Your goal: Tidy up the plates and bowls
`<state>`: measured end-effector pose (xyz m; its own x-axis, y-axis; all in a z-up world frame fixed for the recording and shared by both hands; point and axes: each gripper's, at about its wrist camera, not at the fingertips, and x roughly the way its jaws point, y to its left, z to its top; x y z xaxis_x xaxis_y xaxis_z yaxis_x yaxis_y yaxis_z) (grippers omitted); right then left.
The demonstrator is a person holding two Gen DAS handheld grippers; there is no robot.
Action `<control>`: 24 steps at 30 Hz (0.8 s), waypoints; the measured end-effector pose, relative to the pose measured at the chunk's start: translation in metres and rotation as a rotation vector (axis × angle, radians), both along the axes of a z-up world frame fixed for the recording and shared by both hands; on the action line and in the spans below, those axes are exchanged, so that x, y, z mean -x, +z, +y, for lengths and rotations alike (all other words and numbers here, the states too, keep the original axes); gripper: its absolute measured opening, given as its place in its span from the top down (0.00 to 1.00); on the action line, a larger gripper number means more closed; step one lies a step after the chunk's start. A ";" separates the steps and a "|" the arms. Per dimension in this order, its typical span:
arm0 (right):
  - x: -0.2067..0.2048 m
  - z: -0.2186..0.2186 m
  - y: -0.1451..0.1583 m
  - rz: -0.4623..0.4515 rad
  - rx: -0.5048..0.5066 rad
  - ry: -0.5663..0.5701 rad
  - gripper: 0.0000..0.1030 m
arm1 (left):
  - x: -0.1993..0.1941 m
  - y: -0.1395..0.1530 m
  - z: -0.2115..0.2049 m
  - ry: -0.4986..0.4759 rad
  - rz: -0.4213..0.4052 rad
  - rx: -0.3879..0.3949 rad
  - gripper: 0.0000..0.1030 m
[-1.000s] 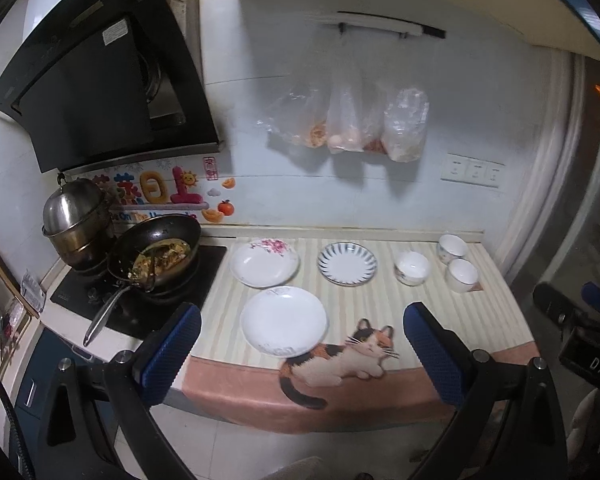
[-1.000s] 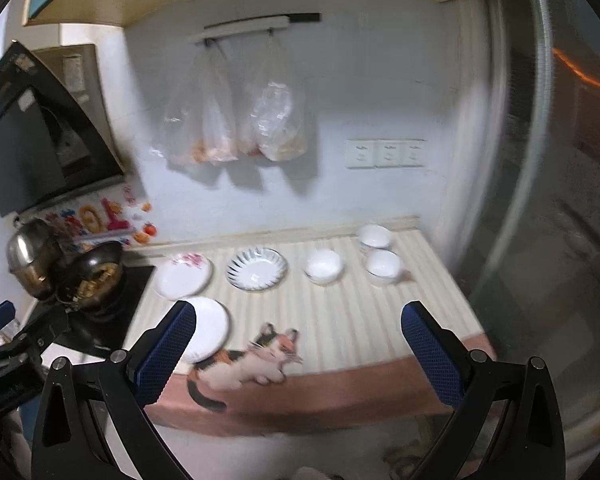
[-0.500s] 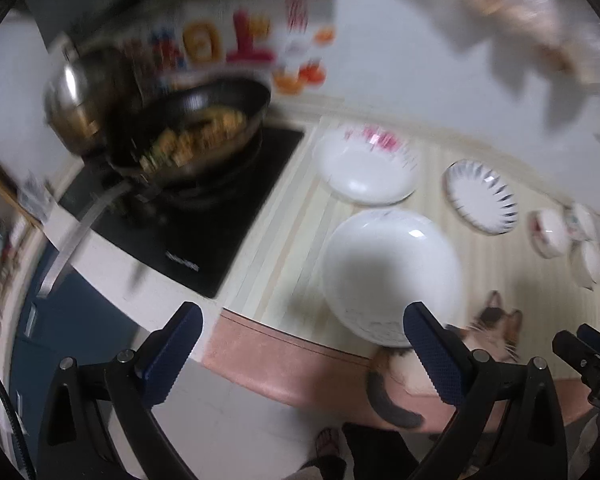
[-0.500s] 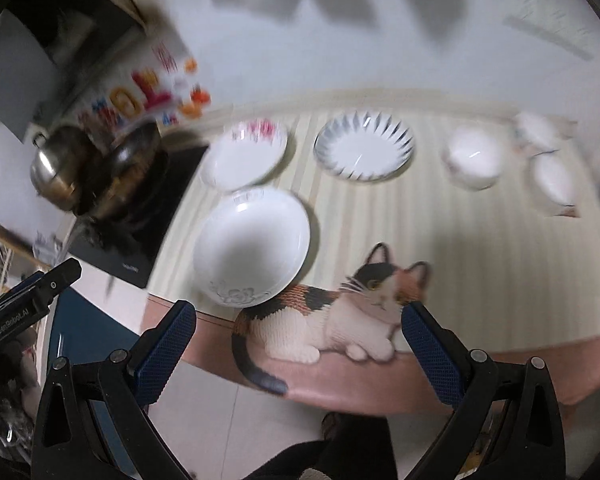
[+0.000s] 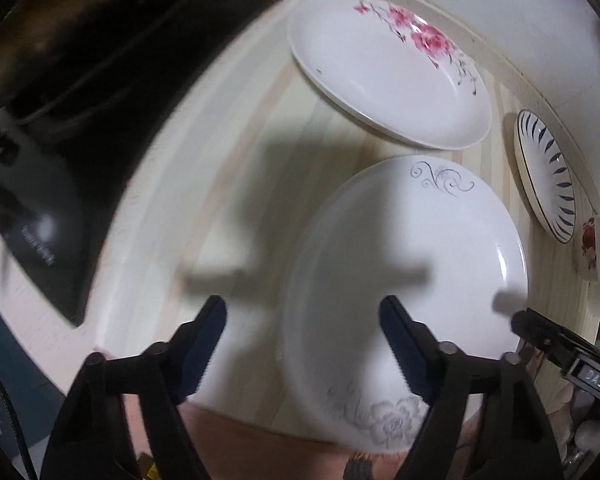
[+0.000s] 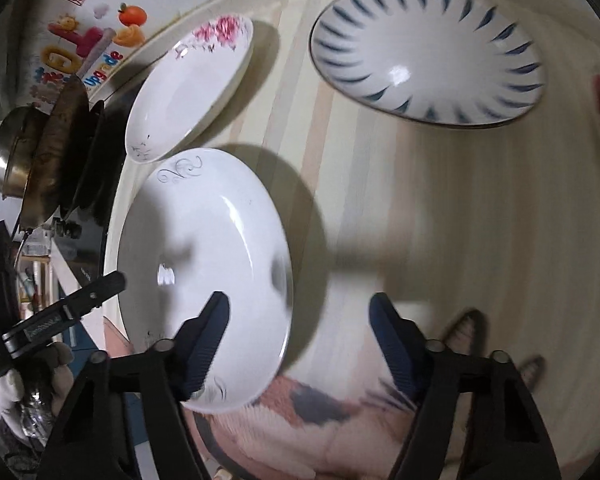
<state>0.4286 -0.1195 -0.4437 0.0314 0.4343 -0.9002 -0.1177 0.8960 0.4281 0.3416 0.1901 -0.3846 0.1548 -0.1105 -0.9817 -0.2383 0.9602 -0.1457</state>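
A large white plate with grey flower trim (image 5: 412, 280) (image 6: 204, 264) lies at the counter's front edge. My left gripper (image 5: 302, 346) is open, low over the plate's left rim. My right gripper (image 6: 298, 344) is open, straddling the plate's right rim. Behind it lies a white plate with pink flowers (image 5: 384, 68) (image 6: 192, 92). A blue-striped plate (image 5: 546, 176) (image 6: 424, 56) lies to the right. A small bowl with a red flower (image 5: 594, 248) shows at the right edge of the left wrist view.
A black cooktop (image 5: 60, 148) lies at the left, with a pan (image 6: 60, 148) and a steel pot (image 6: 12, 156) on it. The striped counter mat (image 6: 480, 220) has a cat picture (image 6: 328, 412) at the front edge. The wall runs behind the plates.
Both grippers have dropped from well above and in front of the counter to just over the large white plate, one at each side of it. Both stay open.
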 end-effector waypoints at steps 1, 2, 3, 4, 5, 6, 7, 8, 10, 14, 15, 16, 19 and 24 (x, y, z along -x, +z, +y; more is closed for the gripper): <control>-0.001 0.002 -0.003 0.009 -0.004 0.012 0.39 | -0.002 -0.002 -0.003 -0.012 0.001 0.008 0.34; -0.003 0.007 -0.006 0.006 -0.008 0.031 0.40 | -0.003 -0.004 -0.007 -0.022 0.001 0.017 0.37; -0.004 0.010 -0.005 -0.021 -0.002 0.046 0.43 | -0.005 -0.006 -0.010 -0.031 0.003 0.024 0.42; -0.004 0.013 -0.004 -0.021 -0.005 0.066 0.50 | -0.005 -0.008 -0.013 -0.040 0.008 0.029 0.47; -0.005 0.017 -0.005 -0.012 -0.010 0.087 0.55 | -0.007 -0.010 -0.015 -0.043 0.009 0.021 0.47; -0.006 0.020 -0.005 -0.025 -0.004 0.094 0.60 | -0.006 -0.009 -0.017 -0.044 0.006 0.012 0.47; -0.007 0.024 -0.005 -0.028 -0.011 0.115 0.74 | -0.006 -0.009 -0.019 -0.043 0.000 0.007 0.48; -0.005 0.025 -0.003 -0.026 -0.003 0.126 0.76 | -0.005 -0.008 -0.020 -0.040 -0.001 0.002 0.48; -0.005 0.026 -0.001 -0.043 0.016 0.137 0.77 | -0.001 -0.006 -0.022 -0.032 -0.005 -0.001 0.48; -0.004 0.024 0.000 -0.034 0.006 0.138 0.77 | 0.003 -0.005 -0.031 -0.044 -0.012 -0.019 0.48; -0.004 0.022 0.001 -0.032 0.004 0.139 0.77 | 0.000 -0.004 -0.035 -0.046 -0.014 -0.022 0.48; -0.004 0.025 0.001 -0.033 0.003 0.140 0.77 | 0.002 -0.002 -0.039 -0.048 -0.018 -0.023 0.48; 0.000 0.017 0.004 -0.031 0.002 0.141 0.77 | 0.004 0.005 -0.047 -0.056 -0.028 -0.023 0.48; 0.008 -0.002 0.013 -0.032 -0.004 0.139 0.77 | 0.013 0.020 -0.071 -0.073 -0.076 -0.036 0.48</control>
